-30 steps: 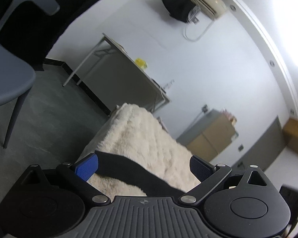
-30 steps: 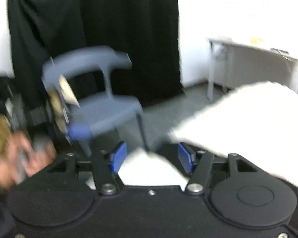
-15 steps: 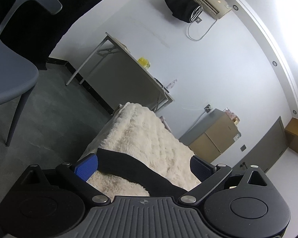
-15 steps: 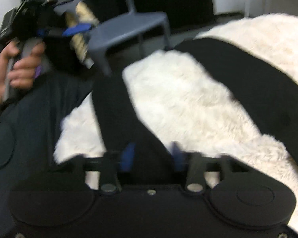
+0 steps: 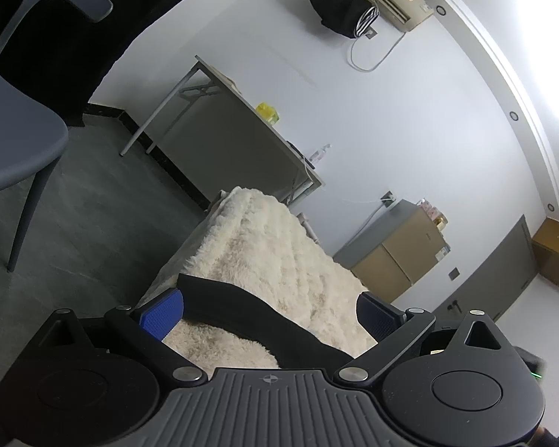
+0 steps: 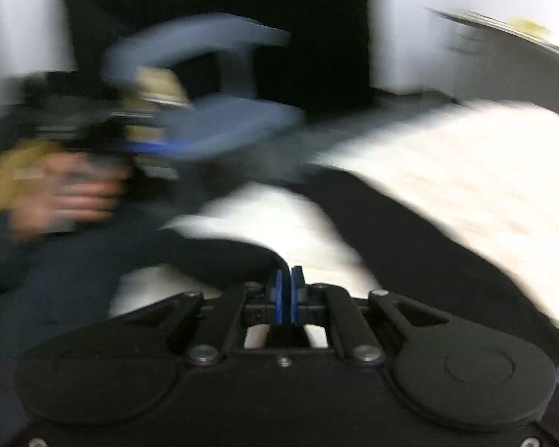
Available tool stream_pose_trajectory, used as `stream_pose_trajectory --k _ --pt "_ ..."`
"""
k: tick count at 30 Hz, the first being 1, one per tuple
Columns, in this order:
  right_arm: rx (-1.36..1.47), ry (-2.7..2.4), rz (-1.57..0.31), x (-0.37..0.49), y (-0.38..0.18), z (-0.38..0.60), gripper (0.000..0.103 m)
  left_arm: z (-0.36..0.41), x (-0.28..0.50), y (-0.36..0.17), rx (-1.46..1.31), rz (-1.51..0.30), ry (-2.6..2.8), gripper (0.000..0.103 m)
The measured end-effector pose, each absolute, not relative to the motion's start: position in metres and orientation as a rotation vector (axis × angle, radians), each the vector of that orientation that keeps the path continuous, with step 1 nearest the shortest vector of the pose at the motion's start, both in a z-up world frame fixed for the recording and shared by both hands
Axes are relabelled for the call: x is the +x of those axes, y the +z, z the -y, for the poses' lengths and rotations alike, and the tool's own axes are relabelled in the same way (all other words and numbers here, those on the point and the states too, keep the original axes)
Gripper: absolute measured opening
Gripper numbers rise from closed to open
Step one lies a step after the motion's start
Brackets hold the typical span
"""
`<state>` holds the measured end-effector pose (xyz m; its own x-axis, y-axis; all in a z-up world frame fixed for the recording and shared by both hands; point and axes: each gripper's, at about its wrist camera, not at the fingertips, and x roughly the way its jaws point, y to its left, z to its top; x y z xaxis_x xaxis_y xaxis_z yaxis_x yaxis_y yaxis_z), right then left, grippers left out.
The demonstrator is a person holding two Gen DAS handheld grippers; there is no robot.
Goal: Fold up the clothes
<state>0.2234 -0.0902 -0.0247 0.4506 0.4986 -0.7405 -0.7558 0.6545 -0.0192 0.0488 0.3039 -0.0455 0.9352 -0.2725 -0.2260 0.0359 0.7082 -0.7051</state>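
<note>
A black garment [image 5: 242, 309] lies in a strip across a cream fluffy blanket [image 5: 272, 246]. My left gripper [image 5: 272, 314] is wide open, one blue pad on each side of that strip and neither pressing it. The right wrist view is blurred by motion. In it the black garment [image 6: 410, 231] spreads over the blanket [image 6: 466, 160], and a fold of it runs up into my right gripper [image 6: 287, 290]. The blue pads there stand almost together, pinching the cloth's edge, and the jaws are opening slightly.
A grey plastic chair [image 5: 15, 141] stands on the dark floor to the left, also seen as chair [image 6: 223, 119]. A folding table [image 5: 242, 111], a low cabinet [image 5: 395, 249] and dark clothes hung on the wall unit [image 5: 339, 7] line the far wall. A person's hand [image 6: 74, 190] is at left.
My right gripper went from open to nearly shut, took the black garment's edge and swung with it, blurring the view. The left view shifted only slightly and its gripper stays open.
</note>
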Motion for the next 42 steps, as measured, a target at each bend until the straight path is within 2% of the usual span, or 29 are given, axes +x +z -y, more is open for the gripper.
stream_pose_trajectory --k 1,4,6,7,11,16,19,20,23,24,28,34,40,42 --pt "-0.390 0.695 -0.801 0.237 -0.034 0.091 0.018 -0.304 0.048 -0.045 -0.765 -0.327 -0.173 0.098" --pt "-0.403 0.510 -0.819 0.242 -0.039 0.090 0.019 -0.305 0.046 -0.046 -0.776 -0.322 -0.164 0.098" --pt "-0.370 0.504 -0.764 0.229 -0.030 0.091 0.036 -0.307 0.046 -0.048 -0.790 -0.320 -0.162 0.098" --pt "-0.369 0.480 -0.732 0.217 -0.024 0.092 0.038 -0.308 0.047 -0.048 -0.797 -0.319 -0.161 0.098" --pt "-0.327 0.414 -0.683 0.176 -0.011 0.103 0.041 -0.307 0.050 -0.047 -0.789 -0.327 -0.171 0.098" --pt "0.078 0.392 -0.898 0.126 -0.053 0.134 0.041 -0.304 0.052 -0.046 -0.774 -0.332 -0.184 0.098" --pt "0.184 0.389 -0.987 0.116 -0.088 0.132 0.041 -0.304 0.051 -0.046 -0.774 -0.330 -0.186 0.098" --pt "0.197 0.387 -1.000 0.114 -0.097 0.128 0.040 -0.304 0.050 -0.046 -0.775 -0.328 -0.186 0.098" --pt "0.216 0.374 -1.008 0.119 -0.105 0.121 0.013 -0.304 0.048 -0.046 -0.779 -0.322 -0.181 0.098" --pt "0.228 0.383 -1.029 0.121 -0.103 0.121 0.007 -0.305 0.048 -0.046 -0.781 -0.320 -0.179 0.098" --pt "0.175 0.443 -1.004 0.113 -0.077 0.118 0.003 -0.306 0.047 -0.047 -0.791 -0.312 -0.178 0.098" --pt "0.048 0.728 -0.786 0.118 0.041 0.093 0.003 -0.306 0.047 -0.046 -0.792 -0.305 -0.170 0.098" --pt "-0.071 1.029 -0.666 0.156 0.120 0.018 0.004 -0.315 0.039 -0.049 -0.848 -0.263 -0.138 0.098" --pt "-0.066 1.105 -0.653 0.173 0.125 -0.012 0.014 -0.320 0.035 -0.050 -0.869 -0.243 -0.113 0.098"
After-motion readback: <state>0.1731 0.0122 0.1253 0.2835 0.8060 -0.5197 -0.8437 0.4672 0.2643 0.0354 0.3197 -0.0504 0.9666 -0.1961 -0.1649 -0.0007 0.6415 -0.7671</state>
